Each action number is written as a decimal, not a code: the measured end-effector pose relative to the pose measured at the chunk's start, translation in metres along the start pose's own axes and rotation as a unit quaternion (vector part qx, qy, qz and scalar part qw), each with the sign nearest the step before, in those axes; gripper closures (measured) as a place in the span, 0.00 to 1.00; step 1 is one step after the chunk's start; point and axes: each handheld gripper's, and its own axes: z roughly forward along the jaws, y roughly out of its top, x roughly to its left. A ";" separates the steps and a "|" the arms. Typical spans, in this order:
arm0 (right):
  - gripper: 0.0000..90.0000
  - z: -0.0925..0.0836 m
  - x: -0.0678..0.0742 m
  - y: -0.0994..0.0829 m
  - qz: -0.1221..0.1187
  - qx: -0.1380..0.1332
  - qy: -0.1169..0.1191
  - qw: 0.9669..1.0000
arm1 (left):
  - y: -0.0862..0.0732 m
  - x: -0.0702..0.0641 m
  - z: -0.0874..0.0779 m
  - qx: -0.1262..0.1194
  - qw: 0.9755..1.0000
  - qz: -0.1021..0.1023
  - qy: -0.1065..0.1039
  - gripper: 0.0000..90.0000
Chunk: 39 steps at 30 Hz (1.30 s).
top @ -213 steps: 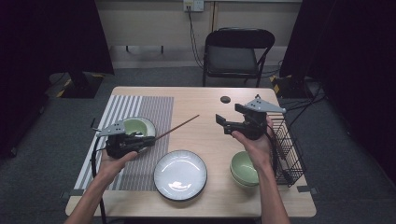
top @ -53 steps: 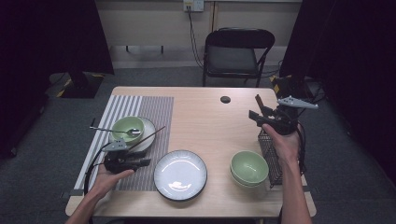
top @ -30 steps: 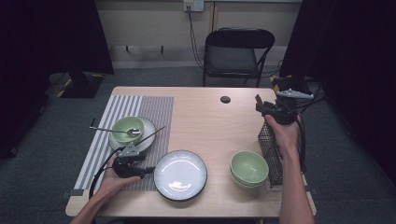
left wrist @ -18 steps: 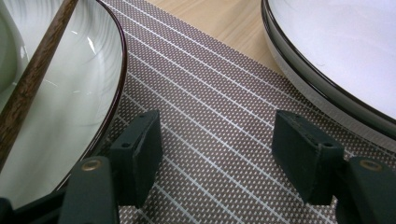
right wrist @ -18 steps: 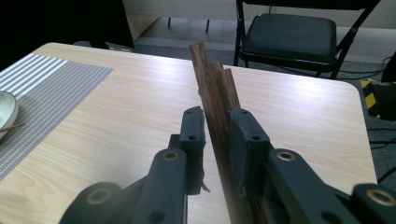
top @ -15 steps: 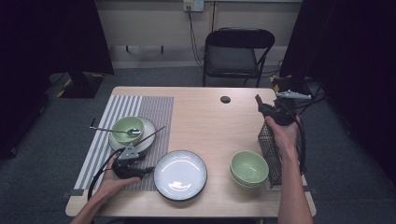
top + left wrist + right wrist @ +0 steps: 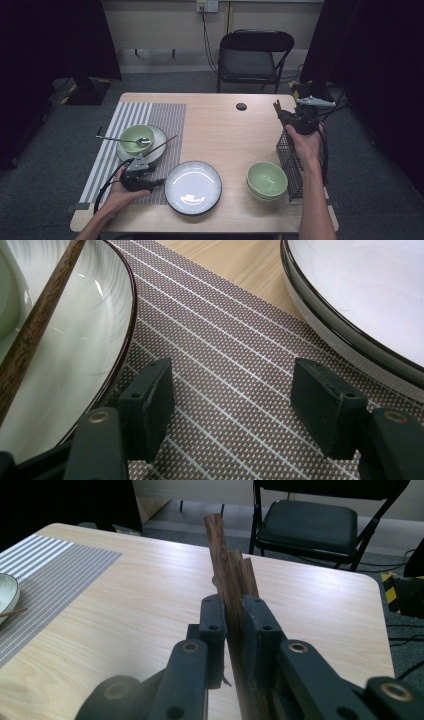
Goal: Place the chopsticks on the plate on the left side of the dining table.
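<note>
Right gripper (image 7: 234, 630): you hold it above the wire basket (image 7: 289, 160) at the table's right edge; its jaws have just been closing and now clamp a bundle of dark wooden chopsticks (image 7: 230, 575), whose ends stick up past the pads.
Left gripper (image 7: 235, 405): you rest it on the striped placemat (image 7: 220, 340), jaws apart with nothing between them.
Left pad: just beside the rim of the plate under the green bowl (image 7: 136, 139).
Right pad: near the white plate (image 7: 193, 186).
Spoon (image 7: 122, 140): lies across that bowl.
Single chopstick (image 7: 160, 145): leans on the same dish.
</note>
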 end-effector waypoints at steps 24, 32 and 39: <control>0.92 -0.016 0.004 0.015 -0.004 -0.051 0.024 0.998 | 0.000 0.000 0.000 0.000 1.000 0.001 -0.001 0.36; 0.92 -0.021 0.012 0.025 -0.015 -0.070 0.037 0.997 | 0.000 0.000 0.000 0.000 1.000 0.001 -0.001 0.36; 0.92 -0.025 0.020 0.037 -0.025 -0.082 0.052 0.995 | 0.000 0.000 0.000 0.000 1.000 0.000 -0.001 0.36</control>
